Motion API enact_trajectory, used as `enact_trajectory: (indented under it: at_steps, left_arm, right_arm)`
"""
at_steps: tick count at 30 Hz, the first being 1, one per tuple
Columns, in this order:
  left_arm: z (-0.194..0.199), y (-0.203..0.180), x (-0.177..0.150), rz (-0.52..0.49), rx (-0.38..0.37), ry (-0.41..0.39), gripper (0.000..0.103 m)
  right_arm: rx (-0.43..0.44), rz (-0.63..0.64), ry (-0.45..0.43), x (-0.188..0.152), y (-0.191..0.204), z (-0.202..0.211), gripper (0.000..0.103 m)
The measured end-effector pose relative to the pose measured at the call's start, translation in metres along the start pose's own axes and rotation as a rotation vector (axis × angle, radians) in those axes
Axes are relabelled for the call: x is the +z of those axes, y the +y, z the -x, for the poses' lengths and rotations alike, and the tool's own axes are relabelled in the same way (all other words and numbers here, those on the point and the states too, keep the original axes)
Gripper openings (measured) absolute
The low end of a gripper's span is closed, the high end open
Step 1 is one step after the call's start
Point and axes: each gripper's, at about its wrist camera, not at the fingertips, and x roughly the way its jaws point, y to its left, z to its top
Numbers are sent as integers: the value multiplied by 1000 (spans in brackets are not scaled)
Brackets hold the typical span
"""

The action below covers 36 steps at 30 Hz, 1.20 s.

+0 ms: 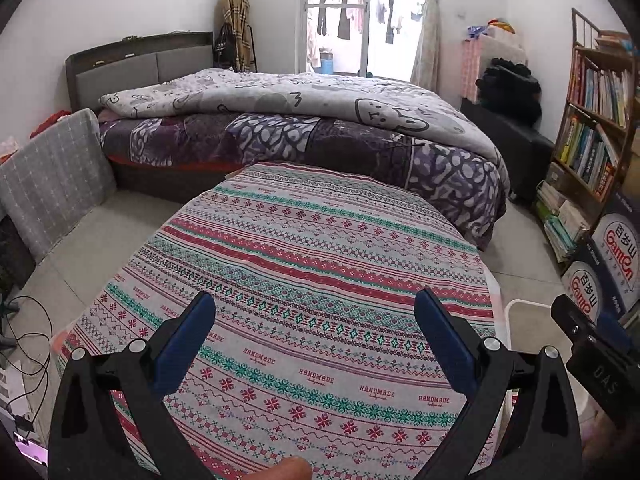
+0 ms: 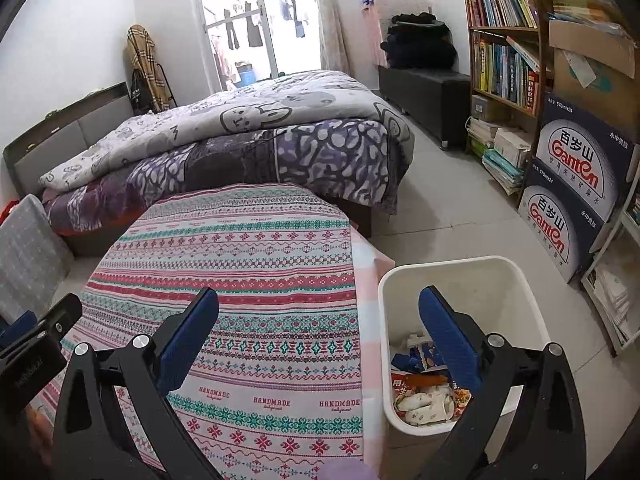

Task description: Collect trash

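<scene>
now your right gripper hangs spread and empty, straddling the table edge and the white bin beside it. your left gripper is released too, over the bare patterned tablecloth. trash, crumpled wrappers and packets, lies in the bin's bottom; collection looks finished.

left wrist: looking forward close over the bench toward the bed.
right wrist: facing likewise, nearer the bin.
shared: bench, bed.

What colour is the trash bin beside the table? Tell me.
White, or slightly off-white; the trash bin shows best in the right wrist view.
</scene>
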Motion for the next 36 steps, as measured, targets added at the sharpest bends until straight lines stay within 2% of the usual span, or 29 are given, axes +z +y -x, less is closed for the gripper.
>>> enact_trajectory:
  at_steps: [36]
  left_arm:
    - [-3,-5,-5,2,0,14,97]
  right_arm:
    - [0,-17,25,-10,2,-4,96]
